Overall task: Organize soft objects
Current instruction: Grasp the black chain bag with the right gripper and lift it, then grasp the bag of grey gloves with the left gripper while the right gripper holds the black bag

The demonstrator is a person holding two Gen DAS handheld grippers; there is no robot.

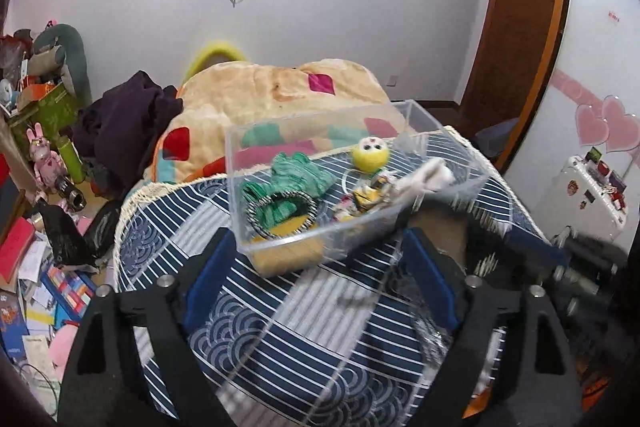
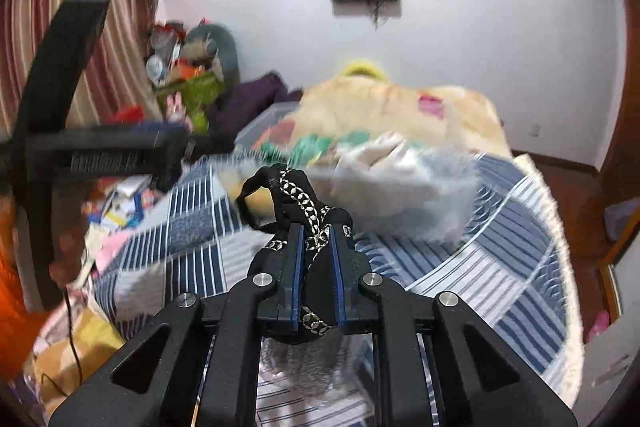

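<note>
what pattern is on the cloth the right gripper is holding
Black soft cloth with a silvery-white chain-link band, clamped in the right gripper; clearest in the right wrist view.

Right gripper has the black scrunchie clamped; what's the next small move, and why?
Probably carry it forward over the clear box and let go there. The right gripper is shut on the black patterned scrunchie, held above the striped quilt, and the box already holds a green cloth and yellow ball.
</note>
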